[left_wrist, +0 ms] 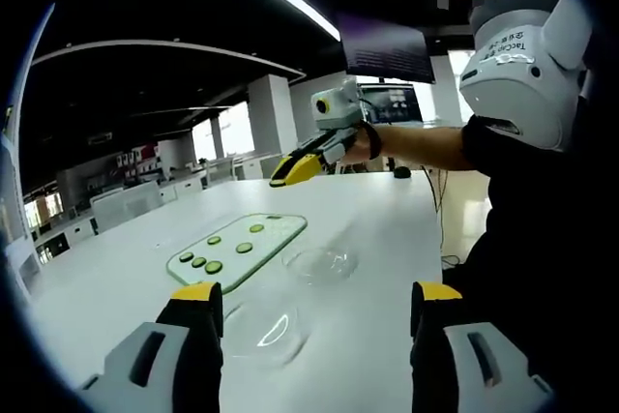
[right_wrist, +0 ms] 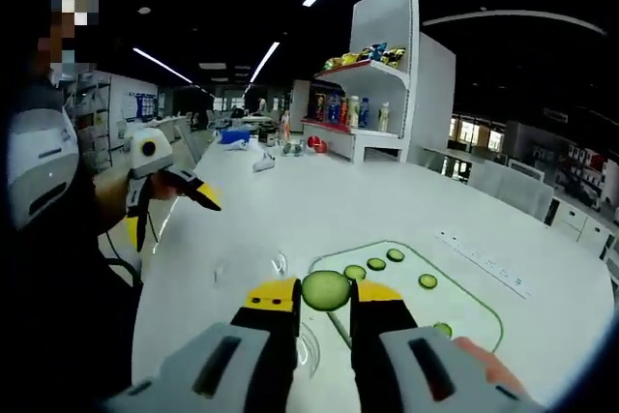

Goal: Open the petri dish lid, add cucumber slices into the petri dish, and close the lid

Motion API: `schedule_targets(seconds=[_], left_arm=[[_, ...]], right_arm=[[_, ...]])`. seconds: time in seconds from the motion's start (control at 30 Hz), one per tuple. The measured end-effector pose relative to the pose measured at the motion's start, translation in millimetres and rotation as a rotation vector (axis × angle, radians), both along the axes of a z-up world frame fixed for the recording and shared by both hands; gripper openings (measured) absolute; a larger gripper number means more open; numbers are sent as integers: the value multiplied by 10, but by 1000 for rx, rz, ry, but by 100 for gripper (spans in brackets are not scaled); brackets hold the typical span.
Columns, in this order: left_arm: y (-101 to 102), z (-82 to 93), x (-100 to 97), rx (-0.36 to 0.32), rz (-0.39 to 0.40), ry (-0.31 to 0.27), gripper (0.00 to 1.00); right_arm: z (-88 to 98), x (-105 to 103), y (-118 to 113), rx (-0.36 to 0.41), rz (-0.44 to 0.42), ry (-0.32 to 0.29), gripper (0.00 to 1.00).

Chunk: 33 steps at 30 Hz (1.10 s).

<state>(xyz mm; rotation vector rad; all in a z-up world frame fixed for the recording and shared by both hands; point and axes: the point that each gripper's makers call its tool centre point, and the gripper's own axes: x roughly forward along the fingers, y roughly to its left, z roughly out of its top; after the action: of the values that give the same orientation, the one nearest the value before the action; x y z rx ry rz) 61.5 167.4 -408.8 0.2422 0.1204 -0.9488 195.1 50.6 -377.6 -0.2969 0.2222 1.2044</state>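
My right gripper point(right_wrist: 326, 297) is shut on a round green cucumber slice point(right_wrist: 326, 289), held above the glass cutting board point(right_wrist: 455, 289). Several more slices point(right_wrist: 376, 264) lie on that board. In the left gripper view the same gripper point(left_wrist: 293, 170) hangs high over the table's far side, past the board point(left_wrist: 280, 232) and its slices point(left_wrist: 214, 266). A clear petri dish point(left_wrist: 320, 263) sits right of the board, and a second clear round piece point(left_wrist: 266, 332) lies nearer, just ahead of my left gripper point(left_wrist: 316, 302). That gripper is open and empty, also seen as the left gripper point(right_wrist: 169, 212) from the other view.
The white table point(left_wrist: 116, 287) is broad, with its edge near the person's dark torso point(left_wrist: 542, 229). A white shelf with bottles point(right_wrist: 363, 108) stands at the far end, small items point(right_wrist: 263, 162) lie before it, and a power strip point(right_wrist: 481, 260) runs beside the board.
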Motion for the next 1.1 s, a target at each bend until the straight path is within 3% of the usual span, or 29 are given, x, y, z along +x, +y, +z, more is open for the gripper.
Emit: schedule_targets(seconds=[0.3,0.57,0.93,1.1], left_arm=[[-33,-1,-44,-24,-22,10,79],[-12,20,-27,-33,-15,9,81],[-14,67,-6,-65,-10,3,86],[0,56,-3,-60,-4,4,86]], right_arm=[[-366,-274,124,-42,51,52,18],[-692,-365,154,-89,61,92,18],[-956,-357,144,-170,57,91,18],[-992,-390,167,-180,71,104,18]])
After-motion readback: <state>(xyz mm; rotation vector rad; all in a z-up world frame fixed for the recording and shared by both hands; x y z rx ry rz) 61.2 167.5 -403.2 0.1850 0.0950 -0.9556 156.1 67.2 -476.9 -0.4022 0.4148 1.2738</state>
